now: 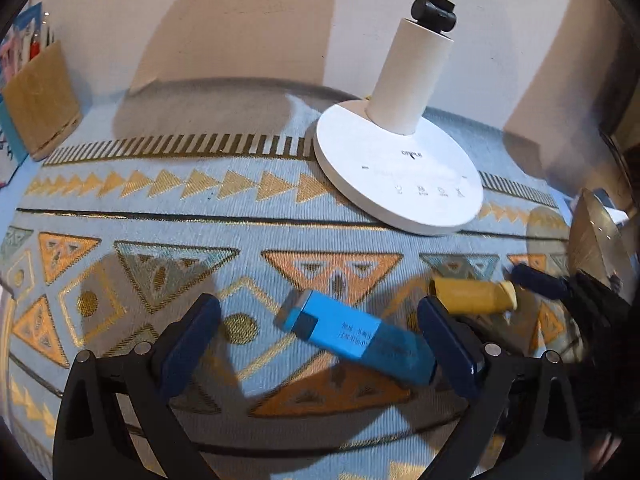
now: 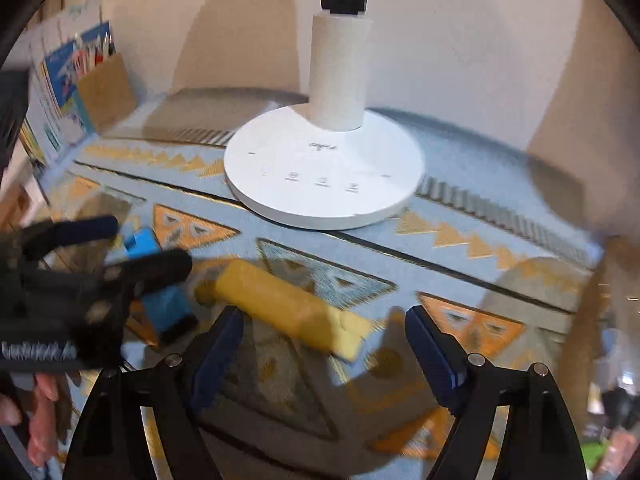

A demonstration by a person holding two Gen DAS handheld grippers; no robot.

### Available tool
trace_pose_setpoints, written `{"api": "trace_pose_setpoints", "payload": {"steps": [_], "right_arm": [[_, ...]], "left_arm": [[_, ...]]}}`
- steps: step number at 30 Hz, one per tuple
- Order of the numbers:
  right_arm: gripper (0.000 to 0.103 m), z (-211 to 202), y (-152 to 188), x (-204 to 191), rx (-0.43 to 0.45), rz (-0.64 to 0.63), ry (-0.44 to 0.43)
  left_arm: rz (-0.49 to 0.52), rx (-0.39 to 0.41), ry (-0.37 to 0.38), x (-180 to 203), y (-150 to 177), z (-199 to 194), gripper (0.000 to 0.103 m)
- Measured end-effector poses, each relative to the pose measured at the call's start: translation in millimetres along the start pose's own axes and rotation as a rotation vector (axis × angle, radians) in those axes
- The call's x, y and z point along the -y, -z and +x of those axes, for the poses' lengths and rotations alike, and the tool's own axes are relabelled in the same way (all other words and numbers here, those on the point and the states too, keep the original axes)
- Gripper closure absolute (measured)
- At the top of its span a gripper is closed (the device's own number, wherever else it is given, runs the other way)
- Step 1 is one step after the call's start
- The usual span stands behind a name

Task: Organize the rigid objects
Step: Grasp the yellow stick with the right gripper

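A blue rectangular block (image 1: 360, 338) lies on the patterned cloth between the wide-open fingers of my left gripper (image 1: 320, 338), its near end close to the right finger. A yellow cylinder-like block (image 1: 474, 296) lies just beyond that finger. In the right wrist view the yellow block (image 2: 288, 308) lies on the cloth just ahead of my open right gripper (image 2: 324, 344), near its left finger. The left gripper (image 2: 120, 248) shows at the left there, around the blue block (image 2: 160, 276).
A white desk lamp stands on its round base (image 1: 400, 172) at the back of the table, also seen in the right wrist view (image 2: 324, 172). A brown pen holder (image 1: 40, 96) and booklets (image 2: 60, 92) stand at the back left. A shiny metal object (image 1: 596, 236) is at the right edge.
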State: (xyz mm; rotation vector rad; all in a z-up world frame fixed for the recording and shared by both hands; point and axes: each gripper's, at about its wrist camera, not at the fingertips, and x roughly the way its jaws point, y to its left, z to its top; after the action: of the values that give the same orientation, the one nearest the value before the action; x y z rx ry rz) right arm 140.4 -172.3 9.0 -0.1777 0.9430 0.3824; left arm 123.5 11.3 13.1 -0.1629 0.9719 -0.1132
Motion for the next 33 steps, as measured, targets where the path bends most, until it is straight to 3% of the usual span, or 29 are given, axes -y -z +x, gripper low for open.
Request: {"api": "trace_pose_setpoints", "payload": {"steps": [2,4,7,9,12,16,20,22,24,26,29,31,33], "right_arm": [[0.026,-1.0,-1.3,-5.7,0.003,-0.052,-0.009],[0.054,-6.9,1.9,-15.3,0.015,-0.107,-0.043],[0.073,-15.1,11.2,-27.6,0.011,-0.132,-0.061],[0.078,-23.2,22.3,-33.7,-0.002,-0.131,-0.075],[0.078,-37.0,42.2,-35.1,-0.021,-0.097,-0.041],[0.078,-56.8,72.7,-21.0,-0.014,0.011,0.008],[0.078,-68.7,95.9,-20.8,0.061,-0.004,0.031],[0.078,-68.7,96.5,-26.3,0.062,-0.03,0.018],[0.078,-69.1,97.6,-29.4,0.068,-0.046,0.041],[0.078,-66.8,95.0,-31.2,0.068,-0.042,0.036],[0.078,-66.0,94.3,-27.1,0.067,-0.016,0.008],[0.078,-66.6,94.3,-27.1,0.067,-0.015,0.007],[0.078,-66.8,94.2,-29.2,0.068,-0.02,0.016]], "left_arm": [[-0.027,-0.017,0.025,-6.6,1.7,-5.3,0.005],[-0.058,-0.022,0.038,-14.2,7.0,-11.0,0.005],[-0.091,-0.011,0.038,-21.9,15.8,-19.4,0.005],[-0.099,-0.012,0.038,-18.5,18.5,-19.5,0.005],[-0.091,-0.013,0.02,-6.4,19.5,-15.5,0.005],[-0.053,-0.006,-0.108,22.6,15.1,-0.2,0.004],[-0.029,0.024,-0.185,37.4,13.0,8.5,0.007],[0.011,0.035,-0.18,41.6,13.9,4.8,0.028],[0.072,0.028,-0.168,42.6,16.8,-0.4,0.056],[0.142,0.017,-0.113,40.3,22.8,-7.5,0.066],[0.271,-0.011,-0.007,28.5,37.9,-21.1,0.066],[0.334,-0.02,-0.011,20.1,47.0,-29.7,0.065],[0.335,-0.032,-0.006,11.9,49.2,-34.7,0.065]]}}
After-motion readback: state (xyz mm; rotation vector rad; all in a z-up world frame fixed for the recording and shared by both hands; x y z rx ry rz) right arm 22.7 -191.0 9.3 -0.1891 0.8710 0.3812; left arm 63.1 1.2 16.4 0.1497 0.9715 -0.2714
